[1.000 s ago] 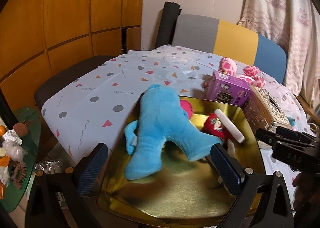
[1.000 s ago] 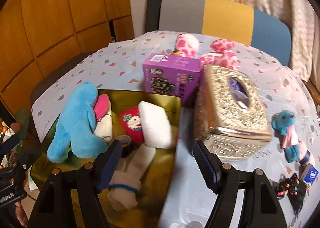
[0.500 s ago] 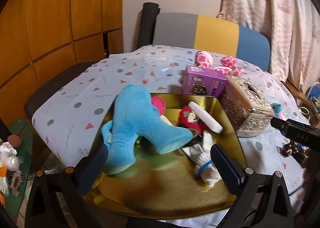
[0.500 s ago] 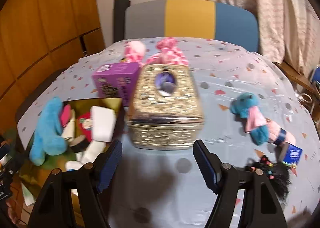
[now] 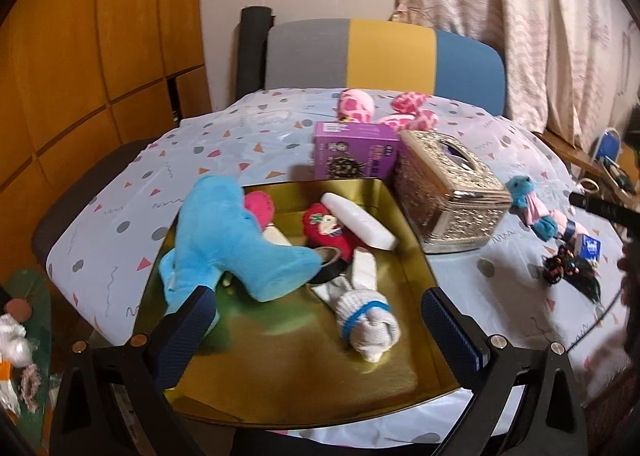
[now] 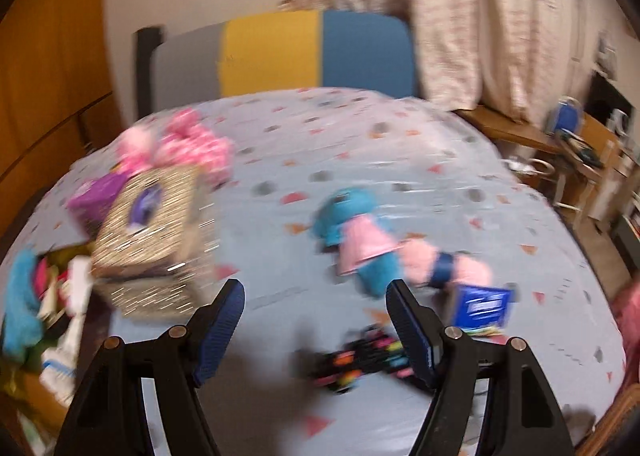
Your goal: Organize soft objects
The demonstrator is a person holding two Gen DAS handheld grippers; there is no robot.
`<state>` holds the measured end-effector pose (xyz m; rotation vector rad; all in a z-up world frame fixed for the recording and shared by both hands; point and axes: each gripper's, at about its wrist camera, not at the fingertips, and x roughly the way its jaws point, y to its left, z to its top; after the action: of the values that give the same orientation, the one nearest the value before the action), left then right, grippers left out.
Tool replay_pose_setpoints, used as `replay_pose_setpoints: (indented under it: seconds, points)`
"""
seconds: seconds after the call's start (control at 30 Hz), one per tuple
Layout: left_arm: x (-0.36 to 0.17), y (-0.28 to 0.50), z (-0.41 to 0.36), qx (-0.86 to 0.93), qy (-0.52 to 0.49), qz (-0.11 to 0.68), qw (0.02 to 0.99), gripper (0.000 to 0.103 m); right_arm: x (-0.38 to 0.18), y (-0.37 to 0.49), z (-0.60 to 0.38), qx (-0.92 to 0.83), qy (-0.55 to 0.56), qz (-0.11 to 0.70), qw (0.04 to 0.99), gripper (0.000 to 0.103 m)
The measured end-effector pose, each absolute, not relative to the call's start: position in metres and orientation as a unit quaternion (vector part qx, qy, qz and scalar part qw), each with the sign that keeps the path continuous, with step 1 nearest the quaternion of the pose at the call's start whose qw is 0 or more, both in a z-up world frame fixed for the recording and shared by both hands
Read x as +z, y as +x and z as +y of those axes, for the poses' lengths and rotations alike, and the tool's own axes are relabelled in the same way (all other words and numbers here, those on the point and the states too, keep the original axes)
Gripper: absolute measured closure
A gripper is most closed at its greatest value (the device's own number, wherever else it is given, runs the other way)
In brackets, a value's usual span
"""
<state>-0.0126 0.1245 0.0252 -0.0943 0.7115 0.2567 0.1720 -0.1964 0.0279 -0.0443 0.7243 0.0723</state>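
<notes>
The person is between pickups: several soft things are already lying in the shallow gold metal tray — a big blue plush animal, a red stuffed figure, a rolled white sock with a blue band — and the gathering is now turning to what is left out on the desk, which is covered in a pale cloth with triangles and dots

The right claw is hanging released and empty, jaws apart, over bare cloth; its view is blurred. Just beyond its fingertips, well apart from the tray, the small blue plush doll in a pink dress is lying on its side, with a small blue packet and a black tangle with coloured bits near it. The left claw is hovering released over the tray, gripping nothing

Next, judging by the layout, the right claw is needing to reach forward, straddle the doll's body and clench — a light squeeze, since plush gives — while steering clear of the gold embossed tissue box
</notes>
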Motion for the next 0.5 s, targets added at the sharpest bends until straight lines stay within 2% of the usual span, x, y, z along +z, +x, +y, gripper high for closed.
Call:
replay_pose_setpoints:
  seconds: [0.13, 0.2, 0.3, 0.5]
  points:
    - [0.024, -0.008, 0.11, 0.109, -0.035, 0.352, 0.929, 0.0, 0.022, 0.183, -0.243, -0.044, 0.009, 0.341, 0.939, 0.028]
    - [0.024, -0.005, 0.103, 0.099, -0.033, 0.355, 0.929, 0.0, 0.018, 0.186, -0.27, -0.075, 0.06, 0.348, 0.933, 0.028]
    - [0.022, 0.002, 0.093, 0.079, -0.034, 0.36, 0.929, 0.0, 0.014, 0.188, -0.297, -0.086, 0.13, 0.354, 0.922, 0.028]
    - [0.021, 0.016, 0.068, 0.04, -0.026, 0.365, 0.93, 0.0, 0.004, 0.185, -0.321, -0.083, 0.202, 0.367, 0.904, 0.028]
